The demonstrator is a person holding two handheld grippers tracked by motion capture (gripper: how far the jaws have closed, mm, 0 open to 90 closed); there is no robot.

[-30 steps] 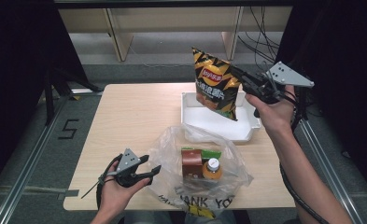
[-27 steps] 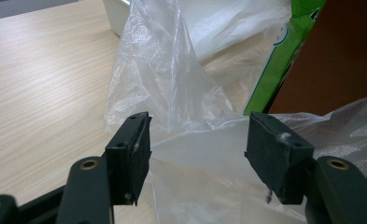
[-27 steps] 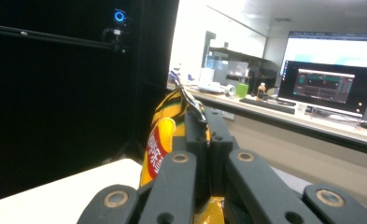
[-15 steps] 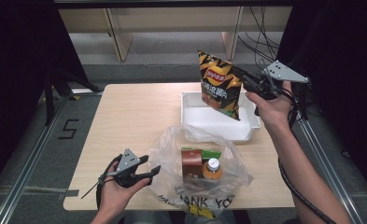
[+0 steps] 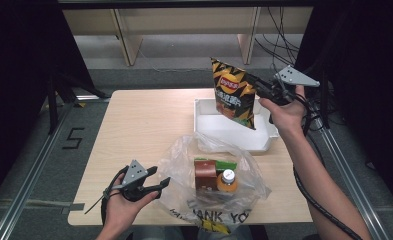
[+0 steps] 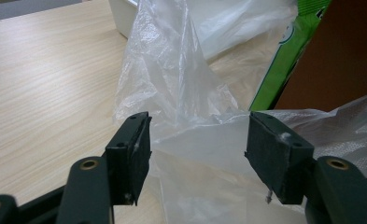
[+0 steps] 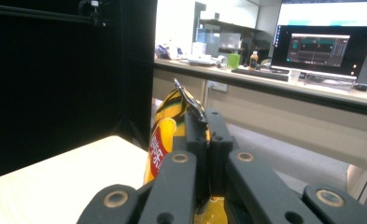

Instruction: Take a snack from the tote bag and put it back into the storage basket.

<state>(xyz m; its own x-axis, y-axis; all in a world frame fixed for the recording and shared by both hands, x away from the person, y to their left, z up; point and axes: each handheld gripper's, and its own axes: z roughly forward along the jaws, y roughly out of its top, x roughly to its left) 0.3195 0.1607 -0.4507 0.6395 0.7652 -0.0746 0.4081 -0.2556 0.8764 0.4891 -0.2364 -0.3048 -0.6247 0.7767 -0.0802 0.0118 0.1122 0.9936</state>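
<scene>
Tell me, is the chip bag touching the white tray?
Cannot tell. In the high view the chip bag, pinched by the right gripper, overlaps the white tray; no gap shows.

- The high view is soft and low in detail; even overhead light falls on the counter (image 5: 149,130), while both sides drop into near black.
- In the left gripper view the plastic bag (image 6: 181,93) shines pale and washed out.
- In the right gripper view the monitor (image 7: 328,37) glares, and the near jaws blur.
</scene>
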